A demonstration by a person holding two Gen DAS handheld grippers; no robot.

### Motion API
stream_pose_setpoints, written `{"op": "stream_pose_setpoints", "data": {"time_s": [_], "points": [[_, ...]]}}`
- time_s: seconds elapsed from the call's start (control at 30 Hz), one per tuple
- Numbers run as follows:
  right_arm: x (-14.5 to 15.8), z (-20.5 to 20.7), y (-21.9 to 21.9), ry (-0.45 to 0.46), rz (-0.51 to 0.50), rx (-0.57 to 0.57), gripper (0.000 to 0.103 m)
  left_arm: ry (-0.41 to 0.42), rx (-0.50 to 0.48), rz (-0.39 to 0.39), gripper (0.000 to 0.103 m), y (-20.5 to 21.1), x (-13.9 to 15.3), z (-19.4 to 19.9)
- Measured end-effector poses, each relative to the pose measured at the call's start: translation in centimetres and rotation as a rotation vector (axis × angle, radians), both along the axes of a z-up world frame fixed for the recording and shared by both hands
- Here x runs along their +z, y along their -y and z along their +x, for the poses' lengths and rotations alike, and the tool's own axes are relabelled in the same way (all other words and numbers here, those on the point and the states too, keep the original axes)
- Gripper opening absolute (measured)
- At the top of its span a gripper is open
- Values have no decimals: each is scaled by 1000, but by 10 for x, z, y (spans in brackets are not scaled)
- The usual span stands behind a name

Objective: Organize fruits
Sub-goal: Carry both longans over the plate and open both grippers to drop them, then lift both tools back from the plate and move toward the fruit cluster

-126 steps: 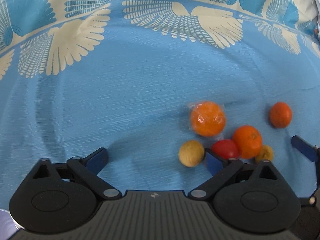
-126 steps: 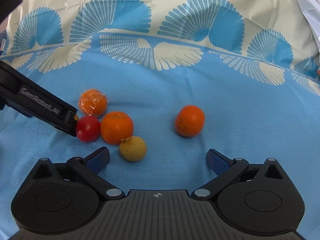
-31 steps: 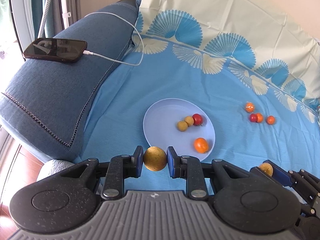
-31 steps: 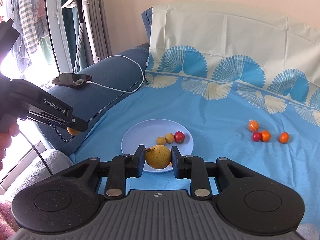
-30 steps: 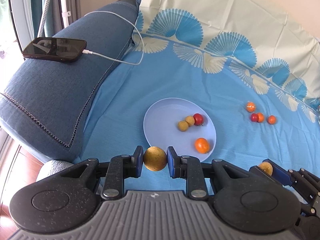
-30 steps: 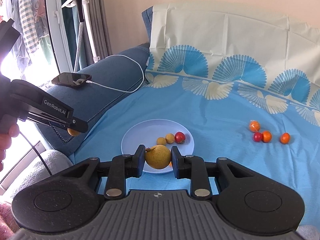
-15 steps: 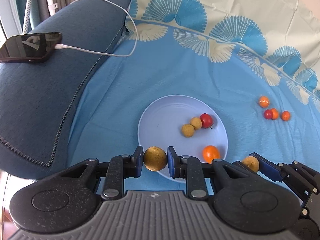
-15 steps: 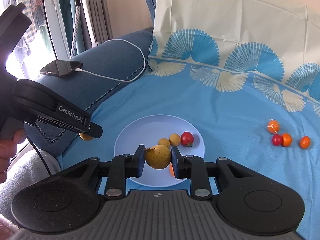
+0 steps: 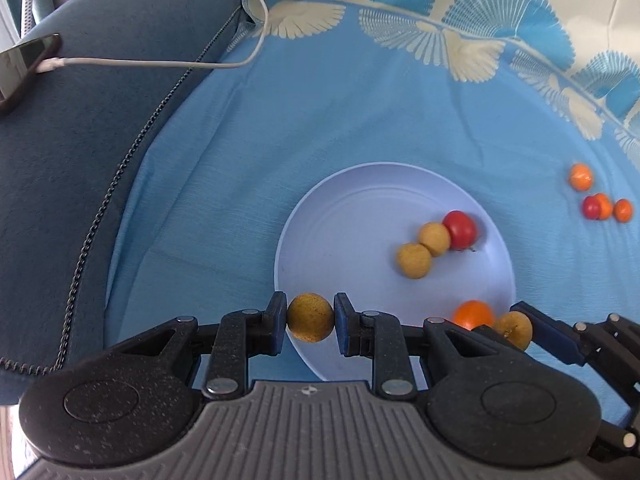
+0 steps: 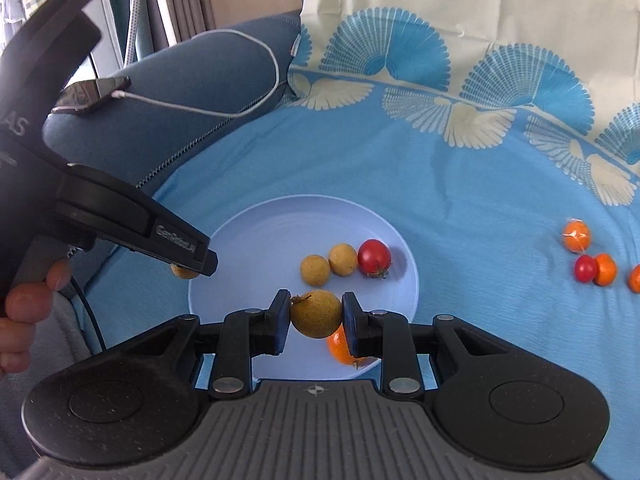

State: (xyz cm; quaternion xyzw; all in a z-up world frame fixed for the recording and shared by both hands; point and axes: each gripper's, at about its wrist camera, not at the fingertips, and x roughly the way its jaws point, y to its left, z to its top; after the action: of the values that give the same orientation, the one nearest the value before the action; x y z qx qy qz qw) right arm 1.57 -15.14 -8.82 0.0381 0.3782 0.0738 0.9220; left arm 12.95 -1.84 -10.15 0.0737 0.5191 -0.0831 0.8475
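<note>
A pale blue plate [image 9: 344,216] [image 10: 256,236] lies on the blue cloth. It holds two yellow-brown fruits [image 9: 424,250] [image 10: 328,264], a red tomato [image 9: 460,229] [image 10: 374,257] and an orange [image 9: 472,314] [image 10: 340,350]. My left gripper [image 9: 310,318] is shut on a yellow-brown fruit [image 9: 310,318] over the plate's near left rim. My right gripper [image 10: 316,314] is shut on a yellow-brown fruit with a stem [image 10: 316,314] above the plate's near side; it also shows in the left wrist view [image 9: 514,330]. Several small orange and red fruits [image 9: 598,196] [image 10: 592,258] lie on the cloth to the right.
A dark blue sofa arm [image 9: 92,128] [image 10: 192,92] rises at the left, with a phone [image 10: 94,92] and a white cable [image 9: 160,64] on it. Cream fabric with blue fan prints [image 10: 500,32] covers the sofa back.
Both grippers have come closer to the plate and lower, each still holding its fruit. The fruits on the plate and on the cloth have not moved.
</note>
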Motion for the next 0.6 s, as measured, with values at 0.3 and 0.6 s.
{"op": "stream_pose_setpoints", "data": {"time_s": [0.3,0.6], "points": [[-1,19,-1,9,0,29,70,95,15,-27,103,-13,15,-5],[29,-41,0,-22,17,-58,98,76,52,39,103,-33,44,-66]]}}
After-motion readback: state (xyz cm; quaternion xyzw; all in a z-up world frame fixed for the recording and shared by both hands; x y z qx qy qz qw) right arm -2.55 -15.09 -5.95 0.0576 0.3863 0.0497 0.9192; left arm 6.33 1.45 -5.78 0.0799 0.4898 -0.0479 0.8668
